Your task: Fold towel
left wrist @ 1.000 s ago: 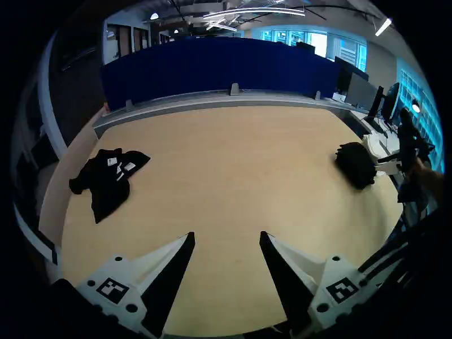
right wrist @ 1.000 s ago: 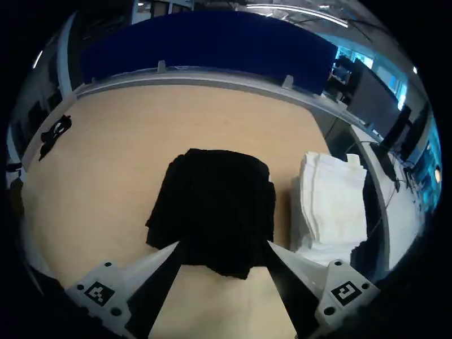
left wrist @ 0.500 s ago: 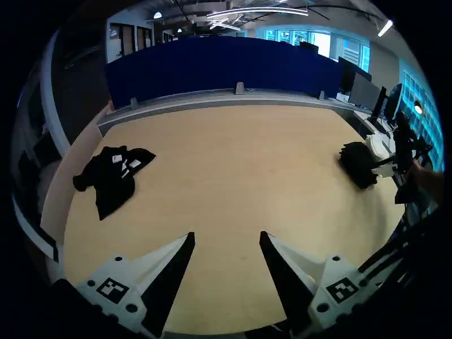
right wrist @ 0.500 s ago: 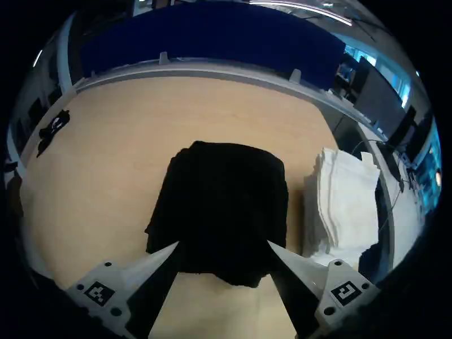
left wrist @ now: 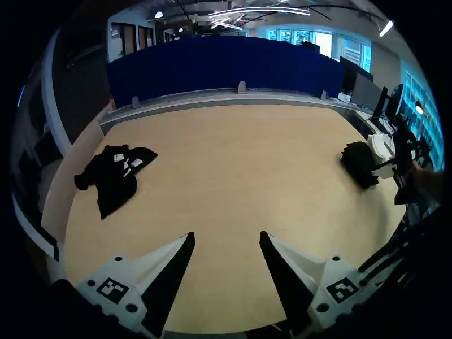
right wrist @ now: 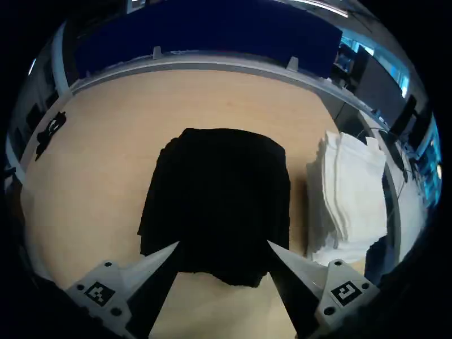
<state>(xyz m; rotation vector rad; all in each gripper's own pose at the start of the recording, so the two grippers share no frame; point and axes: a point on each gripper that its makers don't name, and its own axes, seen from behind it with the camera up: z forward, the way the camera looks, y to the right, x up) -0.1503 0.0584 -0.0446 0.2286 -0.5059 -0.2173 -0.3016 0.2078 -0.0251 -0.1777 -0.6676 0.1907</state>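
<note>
Wooden table [left wrist: 237,158]: wide, pale, flat, closed at the far side by a blue partition [left wrist: 226,65]. Black towel [right wrist: 217,198]: lies on the table near its right end, squared into a thick, layered pile, so the folding looks largely done. Judged soft, limp and light; terry pile should give good friction, no slip risk, nothing fragile. Layers will slide on one another and sag if lifted by one corner. Best hold: the near edge, pinching all layers together, or a folded edge rather than a loose one. White towel stack [right wrist: 350,198]: just beside the black towel on its right, neatly piled, close to the table edge. Crumpled black cloth [left wrist: 113,175]: well apart, near the far left side of the table, unfolded, with small pale tags on it; cannot tell whether it is a towel. Right gripper [right wrist: 223,243]: fingers spread wide, straddling the towel's near edge, not pinching it; whether the pads touch the fabric cannot be told. Left gripper [left wrist: 226,234]: fingers spread, holding nothing, above bare table.
</note>
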